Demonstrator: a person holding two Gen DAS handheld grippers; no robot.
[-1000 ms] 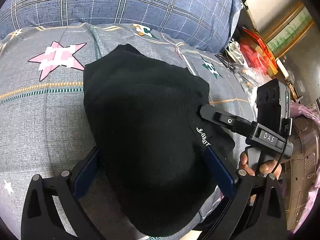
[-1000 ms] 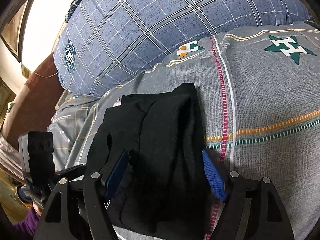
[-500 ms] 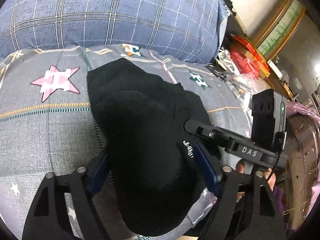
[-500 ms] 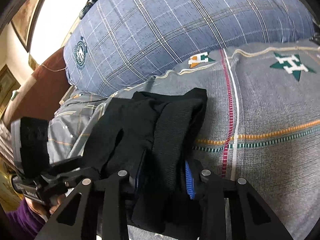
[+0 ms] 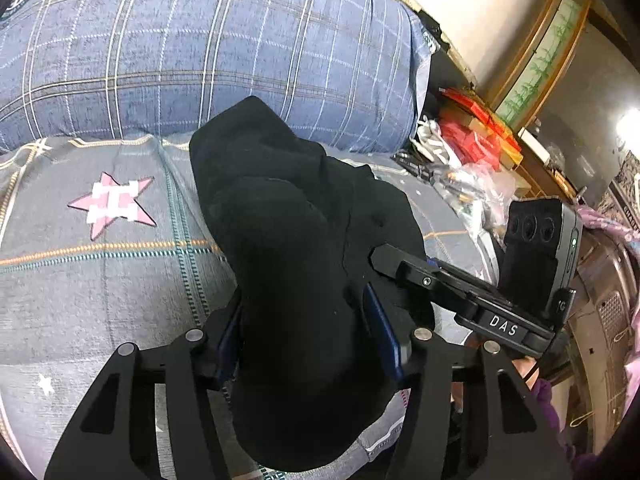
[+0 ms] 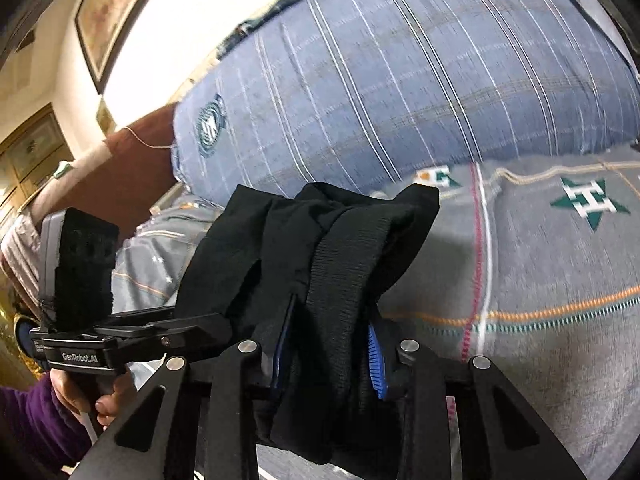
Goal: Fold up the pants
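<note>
Here, black pants (image 5: 296,280) bunched between closing left jaws, right jaws clamped, plaid pillow (image 5: 192,52) behind

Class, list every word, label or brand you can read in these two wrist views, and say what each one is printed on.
"DAS": white letters on the black bar of the right gripper, seen from the left wrist view.
"GenRobot.AI": white letters on the black bar of the left gripper, seen from the right wrist view.
Round emblem on the blue plaid pillow: too blurred to read.
Star patches on the grey bedspread: blocky pattern, no clear word.
</note>
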